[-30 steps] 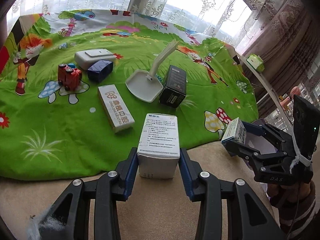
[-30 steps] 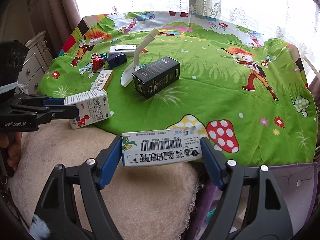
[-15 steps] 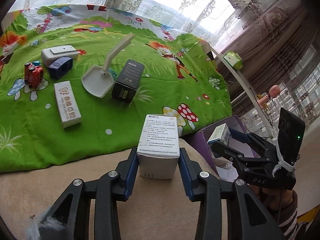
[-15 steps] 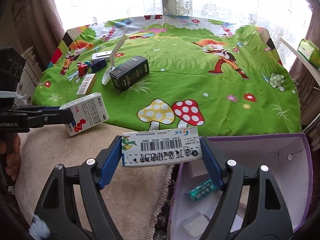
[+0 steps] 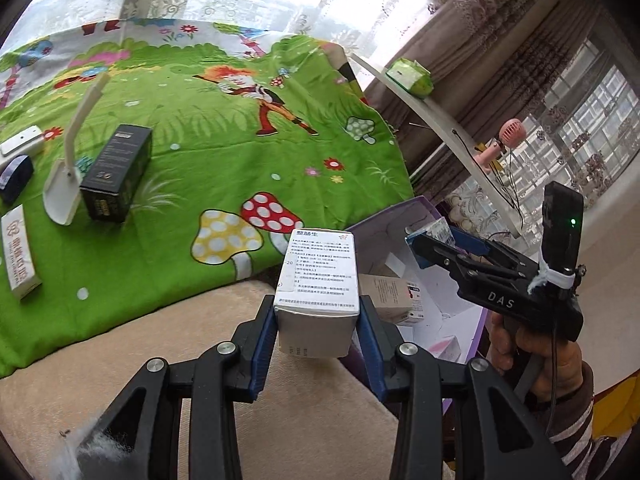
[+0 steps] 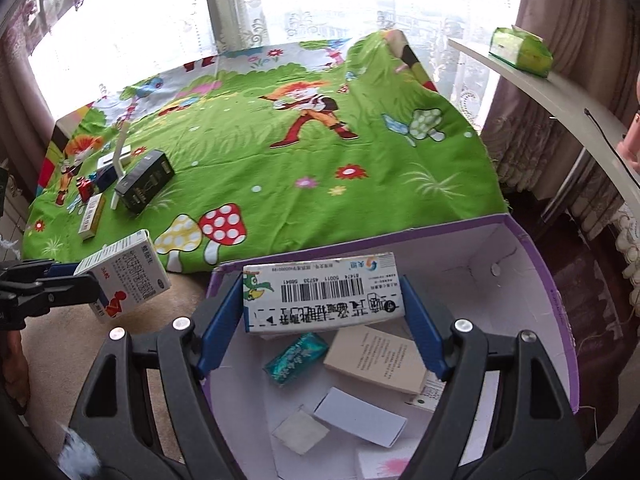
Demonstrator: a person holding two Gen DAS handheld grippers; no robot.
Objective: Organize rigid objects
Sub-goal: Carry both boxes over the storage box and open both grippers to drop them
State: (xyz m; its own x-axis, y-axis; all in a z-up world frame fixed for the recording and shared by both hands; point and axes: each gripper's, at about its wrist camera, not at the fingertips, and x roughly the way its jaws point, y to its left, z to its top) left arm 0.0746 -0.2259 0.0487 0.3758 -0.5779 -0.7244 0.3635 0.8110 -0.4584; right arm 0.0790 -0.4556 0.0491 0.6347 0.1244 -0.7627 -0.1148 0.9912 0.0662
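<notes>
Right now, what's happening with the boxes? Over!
Left gripper shut on white medicine box. Right gripper shut on barcode box, above purple bin. Nothing blocking.

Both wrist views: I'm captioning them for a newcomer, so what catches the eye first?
The bright green cartoon cloth fills the background. Nearest, the right gripper holds a barcoded carton over the open purple box, while the left gripper clamps a white medicine box beside it.

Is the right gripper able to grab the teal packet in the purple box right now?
Probably not yet. The right gripper is shut on a barcode carton, which fills its jaws and hangs above the teal packet in the purple box.
</notes>
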